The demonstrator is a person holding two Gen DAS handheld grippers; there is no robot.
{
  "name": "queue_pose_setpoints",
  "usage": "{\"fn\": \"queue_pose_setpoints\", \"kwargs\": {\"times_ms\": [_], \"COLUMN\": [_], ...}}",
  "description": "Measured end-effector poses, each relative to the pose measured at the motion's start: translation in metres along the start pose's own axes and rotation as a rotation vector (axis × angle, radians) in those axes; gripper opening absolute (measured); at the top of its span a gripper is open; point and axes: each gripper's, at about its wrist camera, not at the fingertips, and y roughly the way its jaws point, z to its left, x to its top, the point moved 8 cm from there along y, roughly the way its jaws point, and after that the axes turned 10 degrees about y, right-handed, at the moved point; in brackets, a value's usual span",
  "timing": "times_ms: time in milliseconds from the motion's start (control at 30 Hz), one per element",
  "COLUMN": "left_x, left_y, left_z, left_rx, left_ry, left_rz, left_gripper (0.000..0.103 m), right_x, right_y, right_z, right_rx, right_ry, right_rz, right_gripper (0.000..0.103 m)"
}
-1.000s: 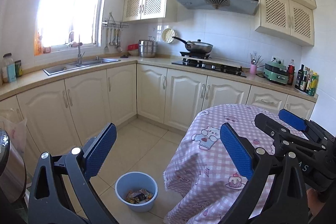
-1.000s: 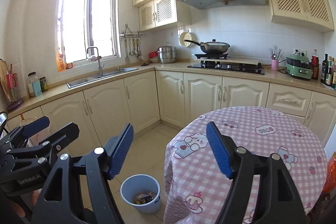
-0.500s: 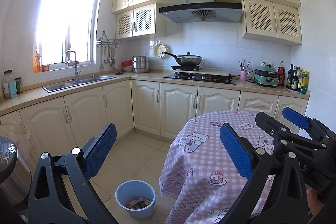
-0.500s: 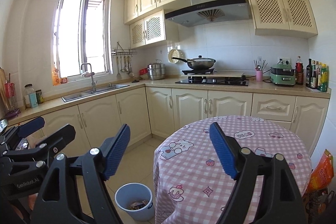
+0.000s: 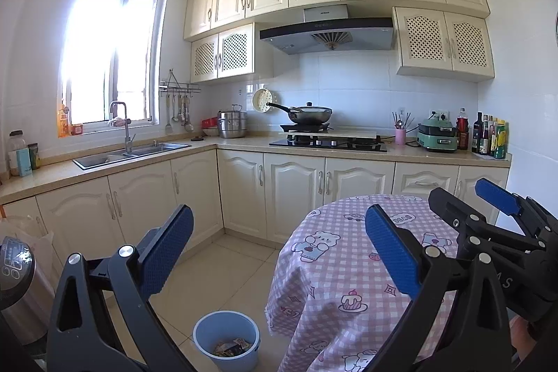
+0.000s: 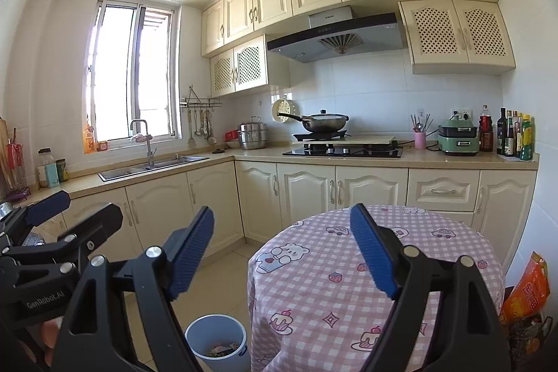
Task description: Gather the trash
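The left gripper point(image 5: 279, 253) and right gripper point(image 6: 281, 253) both have ridged blue jaws spread wide, holding nothing. A round blue plastic bin point(image 5: 226, 339) with wrappers sits on the floor tiles at six o'clock, beside the checked tabletop point(image 6: 436, 253).

A home kitchen: cream cabinets point(image 5: 303, 196), sink point(image 5: 132, 153), gas hob point(image 5: 329, 143) with wok point(image 5: 308, 114), range hood point(image 5: 327, 32).

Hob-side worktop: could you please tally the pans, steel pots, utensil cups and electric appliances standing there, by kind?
Wok: 1
Steel stacked pot: 1
Pink utensil cup: 1
Green electric cooker: 1
Total: 4
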Motion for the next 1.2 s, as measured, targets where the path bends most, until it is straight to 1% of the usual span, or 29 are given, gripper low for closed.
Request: {"fn": "queue_pose_setpoints", "kwargs": {"times_ms": [267,1200], "left_x": [0.0007,0.0008], "left_y": [-0.0052,-0.0067], "left_z": [-0.0021,0.004], "left_rx": [0.003,0.01], "left_ry": [0.002,-0.005], "left_rz": [-0.015,-0.013], "left_gripper": [0.095,0.095], "right_x": [-0.0017,-0.0014], "right_y": [-0.0009,0.0052], "right_z": [-0.0015,0.0008], "right_rx": [0.002,0.009], "right_ry": [0.0,-0.007], "right_rz": [0.0,0.007], "right_gripper": [0.079,0.08]}}
